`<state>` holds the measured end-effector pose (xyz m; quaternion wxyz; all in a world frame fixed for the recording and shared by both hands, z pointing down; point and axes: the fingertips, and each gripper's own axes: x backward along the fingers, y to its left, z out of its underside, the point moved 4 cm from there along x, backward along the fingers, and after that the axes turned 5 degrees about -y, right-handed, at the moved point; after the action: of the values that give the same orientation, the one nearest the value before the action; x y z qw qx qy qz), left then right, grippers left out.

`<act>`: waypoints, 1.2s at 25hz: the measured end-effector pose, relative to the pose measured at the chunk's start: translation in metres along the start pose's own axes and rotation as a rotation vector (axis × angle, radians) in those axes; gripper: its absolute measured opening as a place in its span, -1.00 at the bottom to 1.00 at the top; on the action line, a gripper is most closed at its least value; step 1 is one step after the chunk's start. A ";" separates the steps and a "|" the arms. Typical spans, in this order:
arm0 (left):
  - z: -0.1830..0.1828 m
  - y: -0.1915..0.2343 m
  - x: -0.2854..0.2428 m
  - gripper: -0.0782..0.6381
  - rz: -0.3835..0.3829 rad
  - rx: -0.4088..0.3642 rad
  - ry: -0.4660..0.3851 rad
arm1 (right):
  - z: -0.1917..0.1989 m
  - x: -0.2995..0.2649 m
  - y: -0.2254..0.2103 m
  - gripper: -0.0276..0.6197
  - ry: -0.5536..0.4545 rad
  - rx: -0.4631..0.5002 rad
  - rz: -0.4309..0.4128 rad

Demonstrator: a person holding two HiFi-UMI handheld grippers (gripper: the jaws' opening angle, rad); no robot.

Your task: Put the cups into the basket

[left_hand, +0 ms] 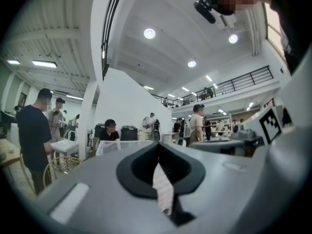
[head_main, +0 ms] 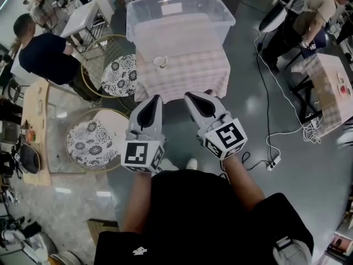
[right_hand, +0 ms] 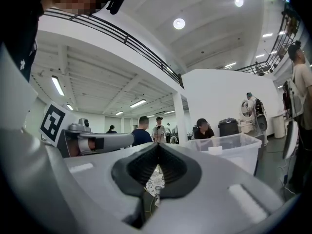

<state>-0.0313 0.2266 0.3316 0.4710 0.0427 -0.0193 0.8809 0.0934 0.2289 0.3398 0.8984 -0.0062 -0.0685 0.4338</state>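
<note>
Cup (head_main: pixel 160 62), small and pale, stands upright on the checked tablecloth (head_main: pixel 187 76), alone and just in front of the basket (head_main: pixel 132 21). The basket is a clear plastic bin at the far end of the same table, and the cup is outside it. The cloth between the cup and the near edge is bare.

To the left of the table stand two round chairs with floral cushions, one (head_main: pixel 118 73) close against the table and the other (head_main: pixel 94 142) nearer the person. A person in a dark shirt (head_main: pixel 47 57) sits beyond them. On the right, a white cable (head_main: pixel 276 120) trails across the grey floor to a power strip (head_main: pixel 273 163), and another person (head_main: pixel 309 15) bends over a second table.

The left gripper (head_main: pixel 154 99) and right gripper (head_main: pixel 192 96) are held level, side by side on bare forearms. They point at the table, and their tips lie over the cloth's near edge in the head view, well short of the cup. The left gripper (left_hand: pixel 158 147) has its jaws pressed together at the tips with nothing caught between them, and the right gripper (right_hand: pixel 157 147) is likewise closed and empty.

The cup shows in neither gripper view. The right gripper view catches the basket (right_hand: pixel 229 150) beyond its jaws. What the cup holds is too small to tell, and the label (head_main: pixel 171 8) on the basket's far wall cannot be read.
</note>
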 end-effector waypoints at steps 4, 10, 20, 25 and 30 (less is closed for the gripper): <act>0.004 0.002 0.003 -0.77 -0.018 0.010 0.006 | 0.000 -0.003 0.001 -0.91 -0.004 0.010 -0.020; 0.006 0.010 -0.003 -0.77 -0.023 0.006 0.008 | 0.000 -0.016 0.000 -0.91 -0.009 0.019 -0.039; 0.010 0.047 -0.030 -0.77 -0.058 0.006 -0.013 | 0.008 -0.054 -0.018 -0.91 -0.007 0.014 -0.044; 0.013 0.073 -0.051 -0.77 -0.056 0.018 -0.012 | 0.013 -0.082 -0.030 -0.91 0.005 0.015 -0.043; 0.013 0.096 -0.070 -0.77 -0.053 0.023 -0.037 | 0.014 -0.109 -0.042 -0.91 0.001 0.025 -0.036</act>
<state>-0.0720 0.1142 0.3385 0.4934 0.0652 -0.0168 0.8672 0.0570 0.1169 0.3435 0.9061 0.0061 -0.0629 0.4183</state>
